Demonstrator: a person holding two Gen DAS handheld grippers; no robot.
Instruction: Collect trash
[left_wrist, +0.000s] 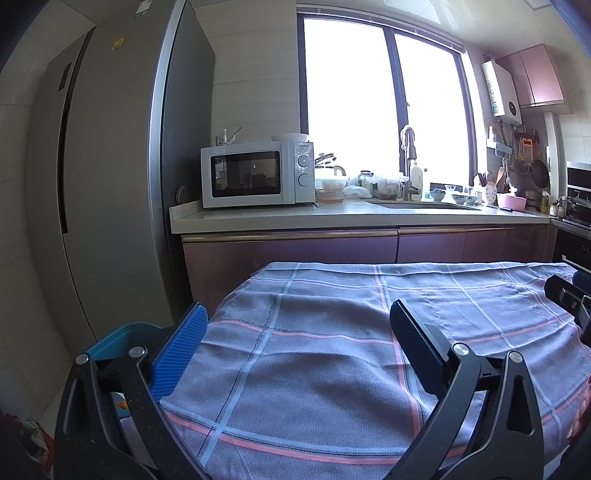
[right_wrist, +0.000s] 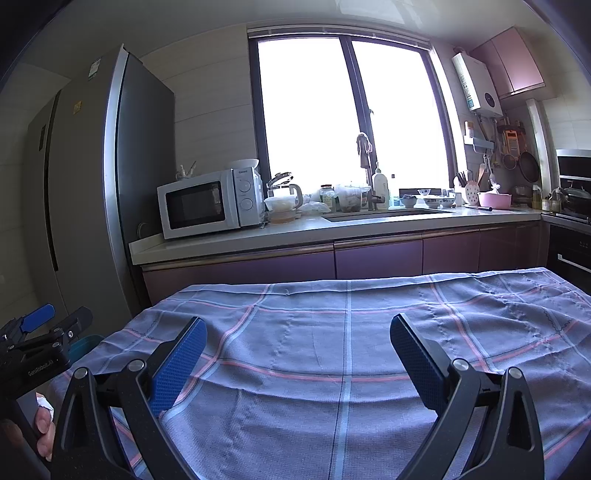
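Across the lower half of both views, tabletop: a surface under a grey-purple checked cloth with pink and pale blue lines (left_wrist: 332, 332); no scrap, wrapper or other loose item shows on the cloth in either view.
Backdrop, upper half: tall grey refrigerator (left_wrist: 110, 184) at left, white microwave oven (left_wrist: 258, 173) on the pale kitchen counter (left_wrist: 351, 218) with cluttered dishes by the sink; nothing there reads clearly as trash.
Bin, lower left of the left wrist view: teal plastic container (left_wrist: 114, 336) beside and below the cloth's left edge, partly hidden behind the left tool; a trace of orange shows low beside it, too small to name.
Left tool (left_wrist: 295, 347): blue pads spread wide, nothing between them.
Right tool (right_wrist: 297, 356): blue pads likewise spread wide apart and empty.
Trash: none can be made out on the cloth; whether any lies in the container cannot be told.
Progress, as a judgement: either collection is finished or it has not begun; with both tools unloaded and a bare cloth, finished seems likelier.
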